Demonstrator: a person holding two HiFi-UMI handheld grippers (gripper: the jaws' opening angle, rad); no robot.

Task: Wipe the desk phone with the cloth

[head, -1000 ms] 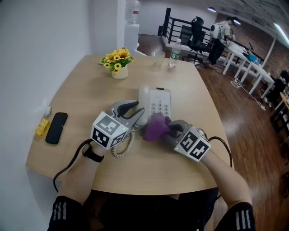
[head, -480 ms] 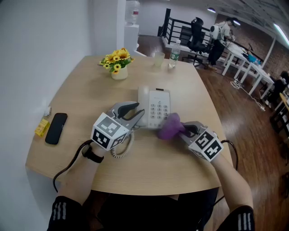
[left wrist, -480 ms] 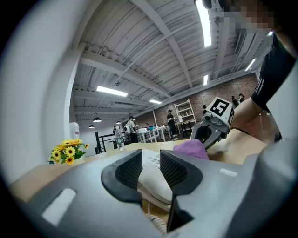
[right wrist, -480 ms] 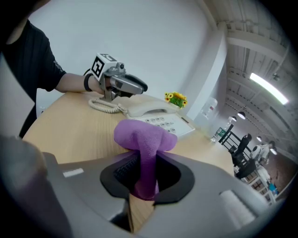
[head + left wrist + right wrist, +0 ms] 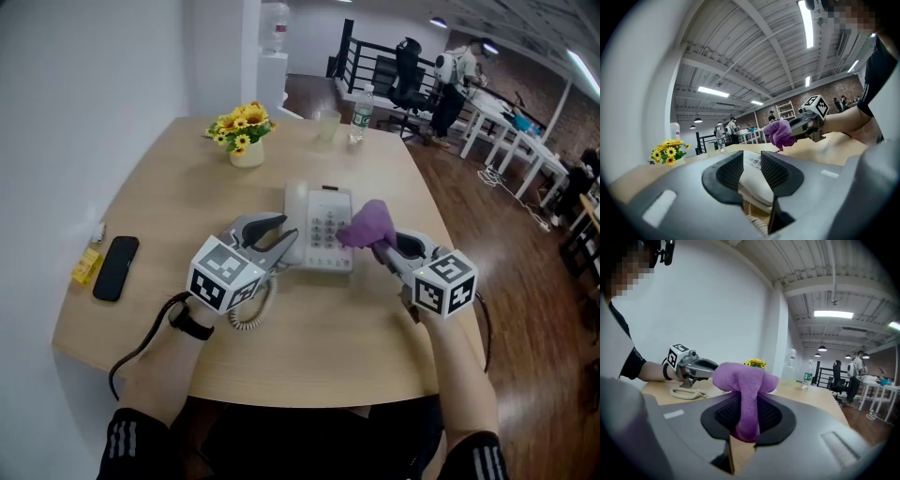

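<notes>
While gripped by right gripper point(image 5: 385, 247), cloth point(image 5: 365, 226) beside phone point(image 5: 320, 247)

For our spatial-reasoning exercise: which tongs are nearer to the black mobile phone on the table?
Left. The left tongs are right of the black mobile phone, at the desk phone's handset; the right tongs, gripping the cloth, are farther right.

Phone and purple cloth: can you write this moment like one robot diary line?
phase: wiping | right gripper: shut on cloth, at desk phone right side | left gripper: jaws slightly apart by handset
</notes>
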